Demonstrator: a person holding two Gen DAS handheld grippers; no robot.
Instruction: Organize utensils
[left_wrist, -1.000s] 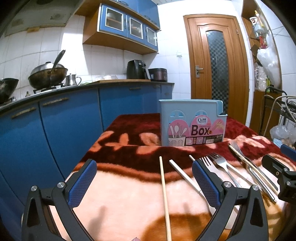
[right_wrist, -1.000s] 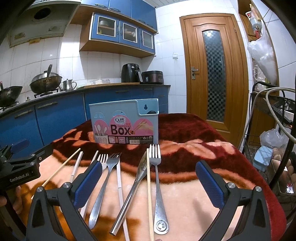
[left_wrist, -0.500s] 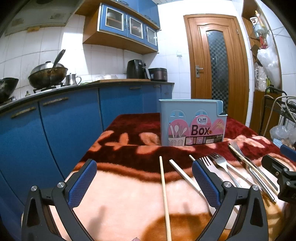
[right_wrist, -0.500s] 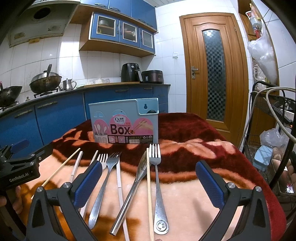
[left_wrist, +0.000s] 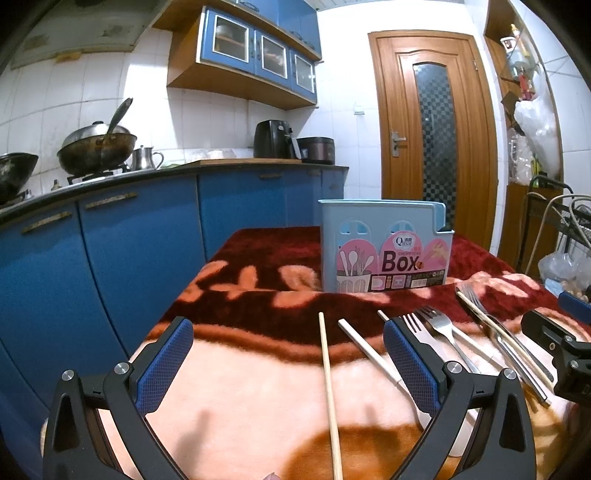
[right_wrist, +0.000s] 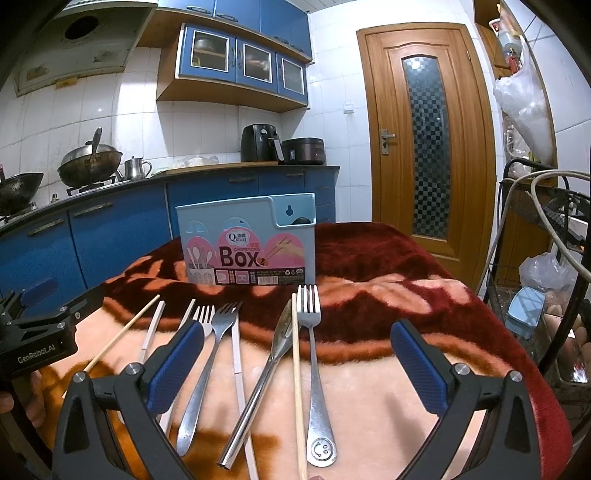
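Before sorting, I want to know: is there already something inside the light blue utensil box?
Mostly hidden. The utensil box stands upright on the blanket, and its front wall covers the interior. Nothing sticks out above its rim. Only a dark shape shows in the side pocket; what it is, I cannot tell.

white tiled walls (right_wrist: 207, 125) run round a kitchen. at ten o'clock, blue wall cabinets (right_wrist: 240, 59) with glass fronts hang over a dark counter (right_wrist: 207, 173) on blue base cabinets (left_wrist: 140, 236). at one o'clock stands a wooden door (right_wrist: 424, 140) with a checkered glass panel (right_wrist: 424, 147).
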